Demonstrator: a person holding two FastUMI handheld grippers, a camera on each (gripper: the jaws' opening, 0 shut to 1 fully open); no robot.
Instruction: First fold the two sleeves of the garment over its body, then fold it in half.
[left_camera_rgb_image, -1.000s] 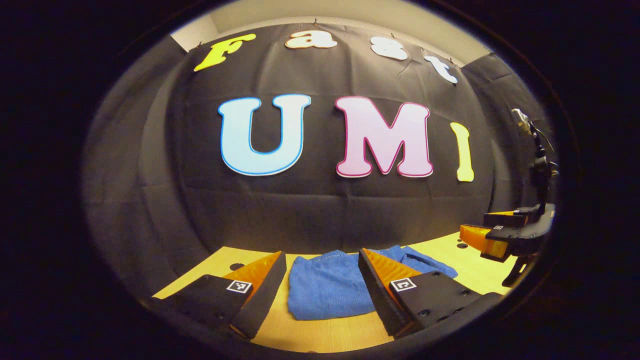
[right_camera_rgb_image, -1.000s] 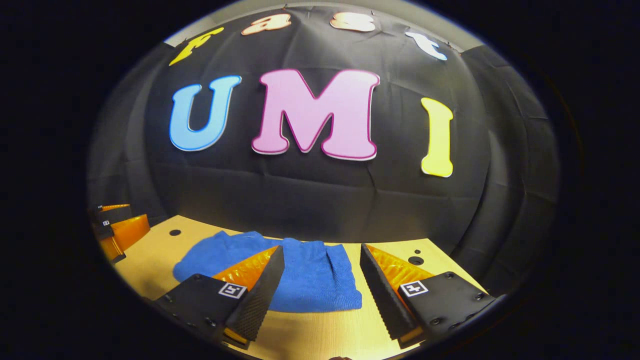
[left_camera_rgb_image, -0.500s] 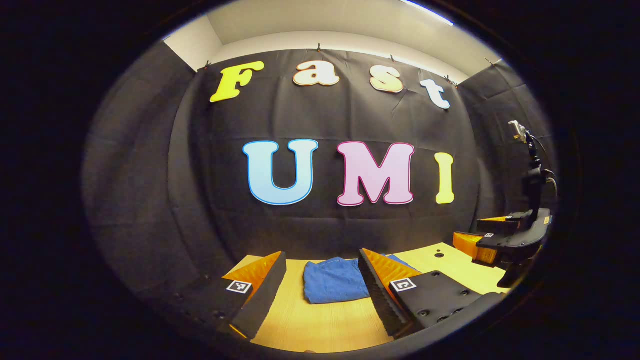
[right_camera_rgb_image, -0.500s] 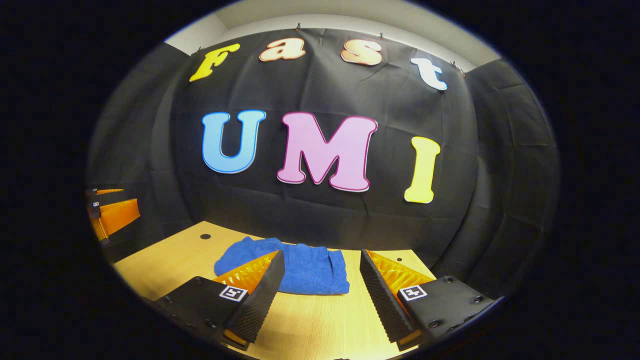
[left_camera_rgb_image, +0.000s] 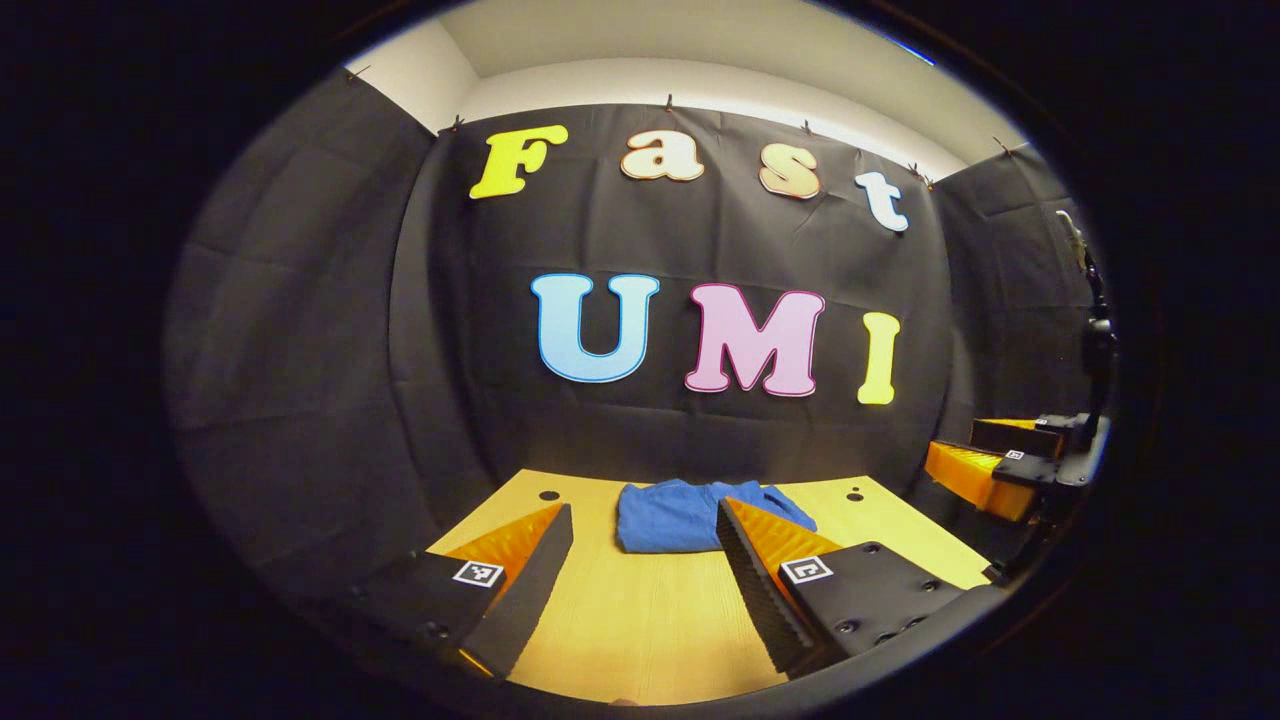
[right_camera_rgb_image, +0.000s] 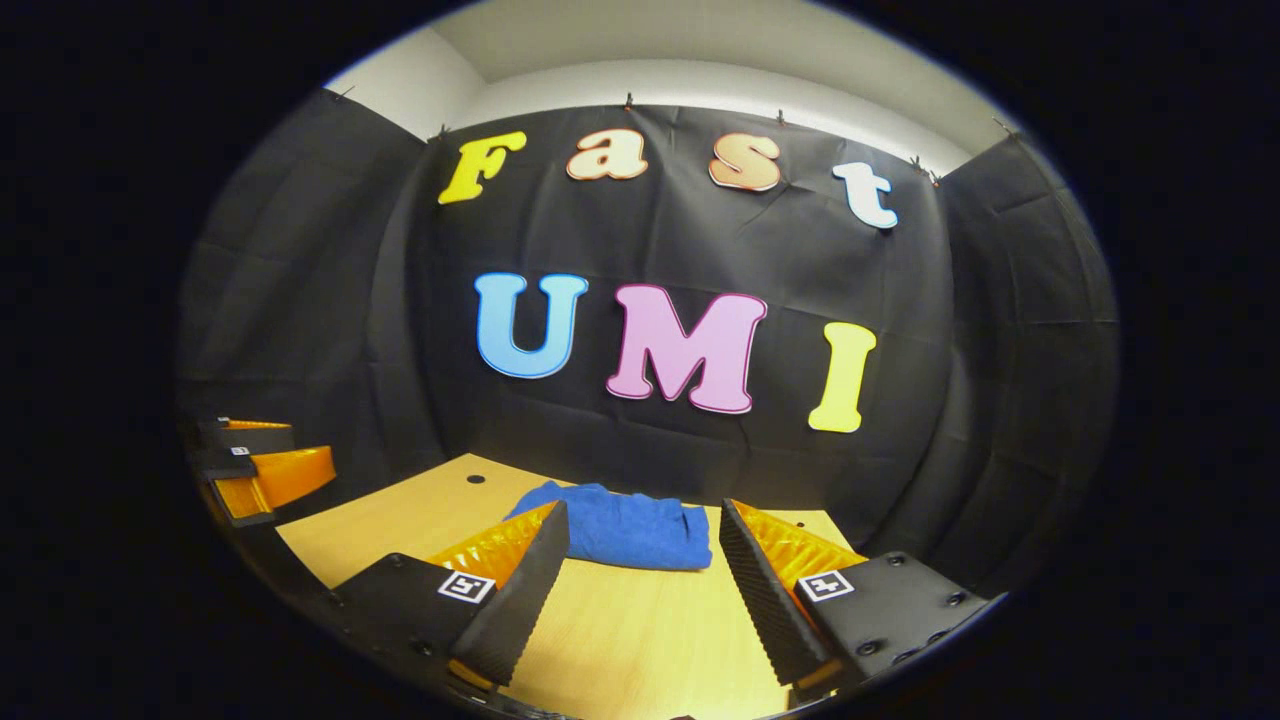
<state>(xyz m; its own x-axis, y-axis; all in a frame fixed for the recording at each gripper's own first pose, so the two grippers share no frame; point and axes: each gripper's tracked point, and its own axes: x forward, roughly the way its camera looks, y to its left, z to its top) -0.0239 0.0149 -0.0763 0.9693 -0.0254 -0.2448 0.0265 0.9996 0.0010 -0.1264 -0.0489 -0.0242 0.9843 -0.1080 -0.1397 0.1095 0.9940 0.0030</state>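
Far back on the table (left_camera_rgb_image: 640, 620) lies the blue garment (left_camera_rgb_image: 670, 515), a compact bundle, folding apparently done. Left gripper (left_camera_rgb_image: 640, 560) and right gripper (right_camera_rgb_image: 640, 570) both gape wide, empty; nothing further needed.

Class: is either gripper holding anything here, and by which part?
Nothing is held. The left gripper and right gripper are open, clear of the folded blue garment.

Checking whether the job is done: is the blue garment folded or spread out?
Folded: the blue garment lies as a compact bundle on the table, no sleeves sticking out.
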